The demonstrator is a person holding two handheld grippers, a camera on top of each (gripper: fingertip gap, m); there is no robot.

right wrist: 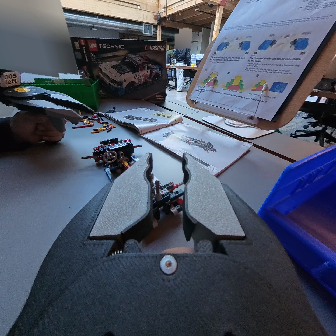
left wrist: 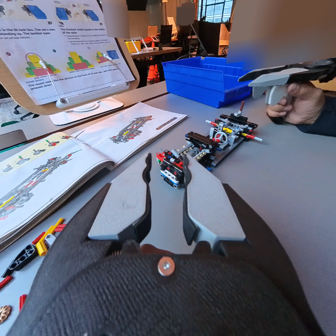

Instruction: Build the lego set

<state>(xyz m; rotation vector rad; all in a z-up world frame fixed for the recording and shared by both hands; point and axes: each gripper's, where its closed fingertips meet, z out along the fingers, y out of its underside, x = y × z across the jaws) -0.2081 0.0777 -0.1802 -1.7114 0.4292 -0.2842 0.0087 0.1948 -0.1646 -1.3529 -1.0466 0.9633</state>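
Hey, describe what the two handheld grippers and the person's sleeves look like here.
Both grippers match: a black, ribbed, fan-shaped body with a silver screw at its centre, and two grey, textured fingers lined inside with wavy black pads. Seen from the side, the right gripper has a grey pistol-style handle. The left gripper carries a yellow round sticker and a small tag with writing. Each hand emerges from a dark sleeve. No cables show.

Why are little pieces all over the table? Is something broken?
Nothing looks broken. Loose red, yellow and black pieces lie scattered beside the open booklet, and the car frame sits unfinished on the table, with bare axles sticking out.
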